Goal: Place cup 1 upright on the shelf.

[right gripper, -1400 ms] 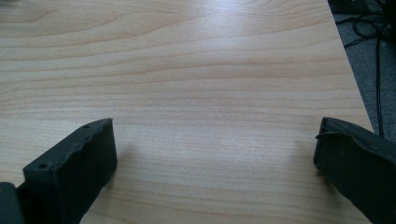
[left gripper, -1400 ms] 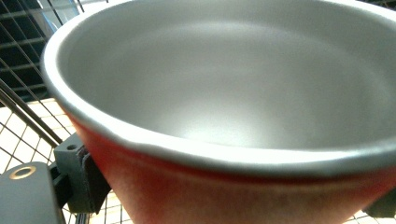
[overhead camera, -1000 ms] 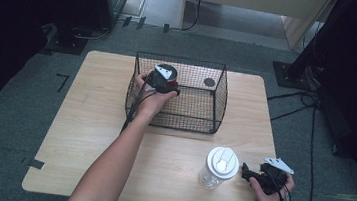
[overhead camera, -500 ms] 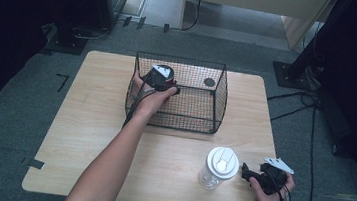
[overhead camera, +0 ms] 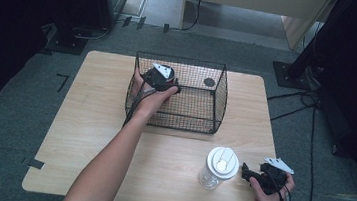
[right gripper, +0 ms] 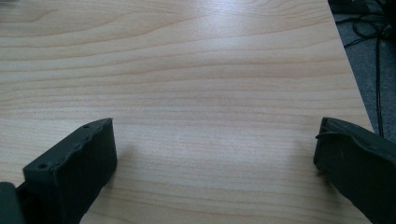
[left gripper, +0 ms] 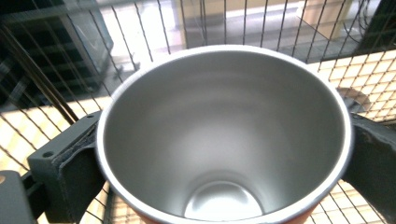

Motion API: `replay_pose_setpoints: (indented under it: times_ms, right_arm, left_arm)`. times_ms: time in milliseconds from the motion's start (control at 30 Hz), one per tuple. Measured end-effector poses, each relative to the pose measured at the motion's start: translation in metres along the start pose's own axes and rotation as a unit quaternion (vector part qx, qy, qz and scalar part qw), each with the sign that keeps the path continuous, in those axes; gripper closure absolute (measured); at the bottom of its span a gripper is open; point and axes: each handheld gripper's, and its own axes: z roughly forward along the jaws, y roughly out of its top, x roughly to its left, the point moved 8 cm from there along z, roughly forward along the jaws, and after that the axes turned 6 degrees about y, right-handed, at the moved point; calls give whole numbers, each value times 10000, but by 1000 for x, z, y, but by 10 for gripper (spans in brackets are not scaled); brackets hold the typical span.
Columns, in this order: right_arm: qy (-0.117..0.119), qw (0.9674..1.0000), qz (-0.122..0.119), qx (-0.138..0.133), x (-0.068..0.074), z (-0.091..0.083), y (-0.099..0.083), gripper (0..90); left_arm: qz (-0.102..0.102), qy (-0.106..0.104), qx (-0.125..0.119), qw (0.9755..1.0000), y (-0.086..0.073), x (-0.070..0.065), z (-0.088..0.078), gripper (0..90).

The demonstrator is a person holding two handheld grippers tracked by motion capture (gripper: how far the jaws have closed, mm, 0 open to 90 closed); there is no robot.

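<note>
A steel cup (left gripper: 224,140) with a shiny inside and an orange-red outer wall sits between my left gripper's two black jaws, which press on its sides. In the high view my left gripper (overhead camera: 167,84) is inside the black wire basket (overhead camera: 174,121), near its left wall. A clear bottle with a white lid (overhead camera: 218,166) stands near the table's front edge. Just right of it, my right gripper (overhead camera: 249,174) rests low over the wood, apart from the bottle. Its jaws stand wide open over bare table (right gripper: 215,93) with nothing between them.
A small dark round thing (overhead camera: 209,82) lies in the basket's far right corner. The table's right edge (right gripper: 348,60) runs close to my right gripper, with cables on the grey floor (overhead camera: 310,119) beyond it. Bare wood lies left of the basket.
</note>
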Motion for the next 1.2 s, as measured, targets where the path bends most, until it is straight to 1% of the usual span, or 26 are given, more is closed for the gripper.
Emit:
replay_pose_setpoints:
  times_ms: [100, 133, 200, 333, 400, 500, 567, 600, 800, 867, 967, 1200]
  right_arm:
    - [0, 10000, -1, 0, 0, 0, 0, 0]
    - [1, 10000, -2, 0, 0, 0, 0, 0]
    - [0, 10000, -3, 0, 0, 0, 0, 0]
    - [0, 10000, -3, 0, 0, 0, 0, 0]
    - [0, 10000, -2, 0, 0, 0, 0, 0]
    - [0, 10000, -3, 0, 0, 0, 0, 0]
    - [-1, 10000, -2, 1, 0, 0, 0, 0]
    - [-1, 10000, -2, 1, 0, 0, 0, 0]
    - [-1, 10000, -3, 1, 0, 0, 0, 0]
    - [-2, 10000, -1, 1, 0, 0, 0, 0]
    - [-1, 10000, -3, 1, 0, 0, 0, 0]
    - [-1, 10000, -2, -2, 0, 0, 0, 0]
  left_arm:
    - [-133, -27, -126, 9998, 8, 2, -4, 0]
    - [-129, -39, -140, 9998, 9, 2, -5, 0]
    - [-189, -129, -146, 9996, 12, 2, -9, 0]
    - [-188, -214, -306, 9991, 20, 2, -16, 0]
    - [-247, -279, -292, 9989, 22, 2, -21, 0]
    - [-329, -350, -416, 9980, 29, 3, -29, 0]
    - [-307, -354, -528, 9975, 34, 4, -34, 0]
    - [-340, -402, -578, 9969, 37, 4, -37, 0]
    - [-367, -467, -719, 9956, 46, 11, -53, 0]
    - [-374, -485, -751, 9953, 48, 14, -58, 0]
    - [-428, -582, -753, 9945, 48, 16, -68, 0]
    - [-306, -649, -824, 9940, 43, 24, -91, 0]
